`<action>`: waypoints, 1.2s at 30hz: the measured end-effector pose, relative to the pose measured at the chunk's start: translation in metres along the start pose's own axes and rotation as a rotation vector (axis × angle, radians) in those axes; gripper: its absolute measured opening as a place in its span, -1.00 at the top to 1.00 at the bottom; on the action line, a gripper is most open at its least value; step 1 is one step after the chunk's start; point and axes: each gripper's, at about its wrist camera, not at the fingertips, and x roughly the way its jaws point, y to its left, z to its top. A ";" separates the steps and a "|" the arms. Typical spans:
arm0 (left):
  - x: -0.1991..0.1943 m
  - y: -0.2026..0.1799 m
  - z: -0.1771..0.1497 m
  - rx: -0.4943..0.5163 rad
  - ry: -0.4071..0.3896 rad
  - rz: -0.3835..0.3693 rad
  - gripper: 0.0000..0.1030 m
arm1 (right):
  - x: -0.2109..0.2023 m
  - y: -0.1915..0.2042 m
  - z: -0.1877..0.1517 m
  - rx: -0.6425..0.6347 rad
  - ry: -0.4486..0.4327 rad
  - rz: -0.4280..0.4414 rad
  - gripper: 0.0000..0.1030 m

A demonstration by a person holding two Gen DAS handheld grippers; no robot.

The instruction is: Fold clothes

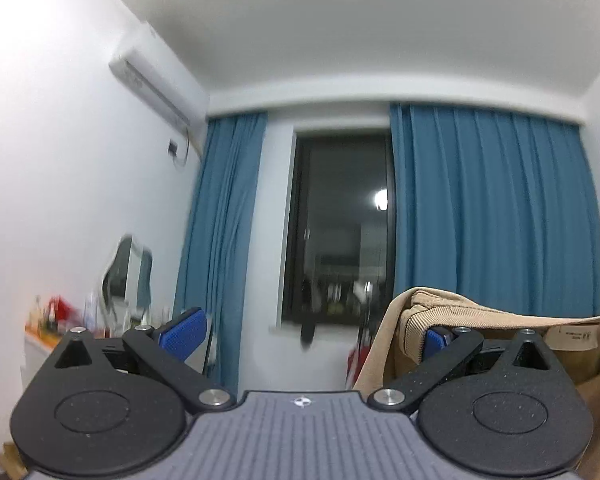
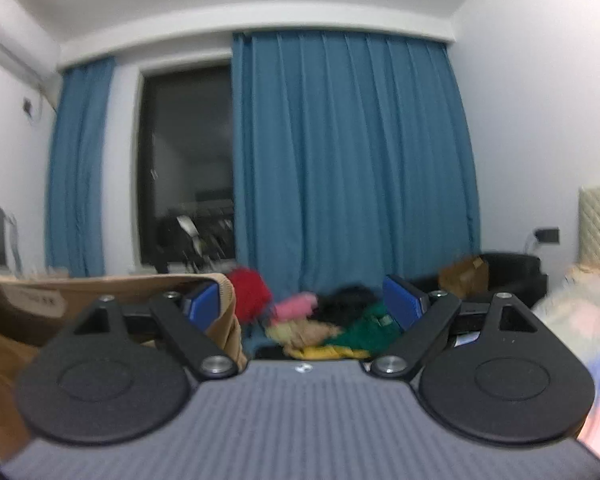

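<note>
Now both tools are up, wide apart, with tan trousers hanging between them

You hold the left tool [image 1: 314, 334] high, looking at the dark window [image 1: 340, 224] and blue curtains [image 1: 496, 208]. Its blue pads stand far apart, so it is let go, not clamped. The tan corduroy trousers [image 1: 440, 308] drape over its right pad [image 1: 436, 340] and hang down on that side. A white label [image 1: 572, 338] shows inside the waist.

Your right tool [image 2: 304, 300] is spread wide too. The same tan cloth [image 2: 100, 288] lies over its left pad [image 2: 202, 300] and falls away to the left. Nothing sits between its pads.

Past the right tool, a pile of clothes [image 2: 320, 328] lies low, red, pink, green, yellow and black. It is blurry. A black chair [image 2: 508, 276] stands near the wall. An air conditioner [image 1: 156, 76] hangs high on the left wall.
</note>
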 end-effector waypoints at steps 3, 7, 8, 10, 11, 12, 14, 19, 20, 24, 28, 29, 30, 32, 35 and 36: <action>-0.018 0.008 0.077 -0.014 -0.060 -0.033 -1.00 | -0.027 0.002 0.067 0.006 -0.071 0.024 -0.68; -0.054 0.014 0.163 -0.029 -0.144 -0.063 -1.00 | -0.076 0.000 0.148 0.037 -0.138 0.058 -0.68; -0.062 0.015 0.180 -0.032 -0.157 -0.064 -1.00 | -0.089 -0.001 0.166 0.049 -0.150 0.070 -0.68; -0.077 0.019 0.212 -0.041 -0.176 -0.066 -1.00 | -0.110 -0.002 0.197 0.057 -0.161 0.094 -0.70; -0.083 0.020 0.225 -0.052 -0.173 -0.067 -1.00 | -0.120 -0.001 0.211 0.054 -0.165 0.105 -0.70; -0.087 0.021 0.235 -0.062 -0.162 -0.074 -1.00 | -0.127 0.000 0.222 0.045 -0.169 0.112 -0.70; -0.087 0.023 0.244 -0.080 -0.129 -0.093 -1.00 | -0.140 0.001 0.237 0.022 -0.176 0.119 -0.70; -0.079 0.024 0.229 -0.134 -0.069 -0.149 -1.00 | -0.141 -0.004 0.230 -0.007 -0.149 0.112 -0.70; -0.073 0.022 0.219 -0.138 -0.048 -0.162 -1.00 | -0.134 -0.006 0.223 -0.008 -0.130 0.109 -0.70; -0.020 0.006 0.166 -0.118 0.048 -0.167 -1.00 | -0.082 -0.009 0.184 -0.017 -0.037 0.086 -0.70; 0.063 -0.004 0.093 -0.099 0.153 -0.152 -1.00 | -0.011 -0.011 0.137 -0.006 0.064 0.078 -0.70; 0.086 -0.006 0.074 -0.095 0.179 -0.148 -1.00 | 0.010 -0.011 0.124 0.000 0.088 0.077 -0.70; 0.109 -0.008 0.054 -0.091 0.205 -0.145 -1.00 | 0.031 -0.011 0.110 0.008 0.110 0.076 -0.70; 0.156 -0.012 0.015 -0.083 0.256 -0.138 -1.00 | 0.073 -0.011 0.078 0.018 0.158 0.069 -0.70; 0.214 -0.024 -0.053 -0.060 0.336 -0.130 -1.00 | 0.139 -0.012 0.017 0.023 0.238 0.045 -0.69; 0.235 -0.028 -0.078 -0.050 0.366 -0.132 -1.00 | 0.161 -0.012 -0.003 0.024 0.265 0.037 -0.69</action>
